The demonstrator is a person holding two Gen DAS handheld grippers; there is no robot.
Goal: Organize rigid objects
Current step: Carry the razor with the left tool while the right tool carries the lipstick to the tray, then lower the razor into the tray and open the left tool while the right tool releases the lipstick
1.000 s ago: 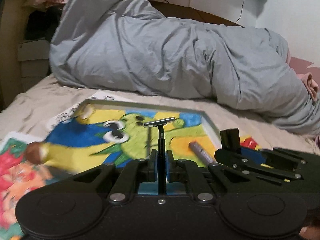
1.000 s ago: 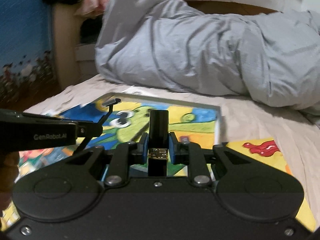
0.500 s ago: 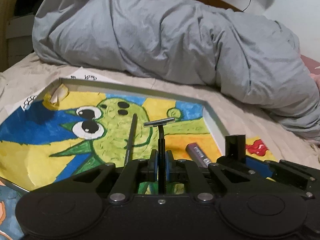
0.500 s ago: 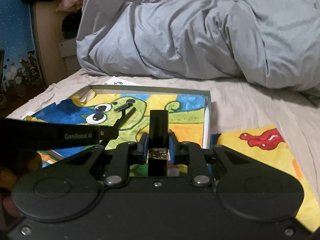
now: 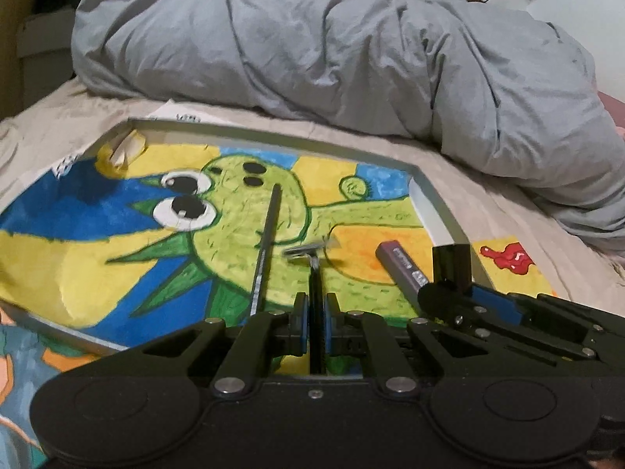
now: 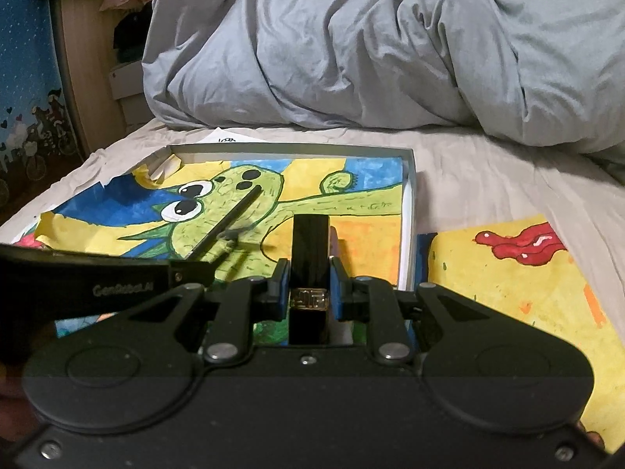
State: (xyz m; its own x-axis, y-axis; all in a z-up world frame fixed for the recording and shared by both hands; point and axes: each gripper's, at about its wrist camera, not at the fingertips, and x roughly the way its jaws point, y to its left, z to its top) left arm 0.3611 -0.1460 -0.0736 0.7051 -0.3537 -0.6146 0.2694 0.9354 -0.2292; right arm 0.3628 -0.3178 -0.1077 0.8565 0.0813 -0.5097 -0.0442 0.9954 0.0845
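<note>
Razor [image 5: 312,252], light, stiff, sharp-headed: we clamped its handle in our left gripper [image 5: 315,322] over the tray's [image 5: 433,211] near edge; right gripper [image 6: 309,293] pinched a black lipstick case [image 6: 310,262].

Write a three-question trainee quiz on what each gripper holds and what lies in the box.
1. True or false: the left gripper is shut on the thin black-handled razor.
2. What does the right gripper hold? A) purple marker B) black rectangular lipstick tube with gold band C) pencil
3. Fill in: the long dark pencil lies inside the shallow grey ___ lined with a green monster drawing.

Key: 1 true; 2 B; 3 box.
</note>
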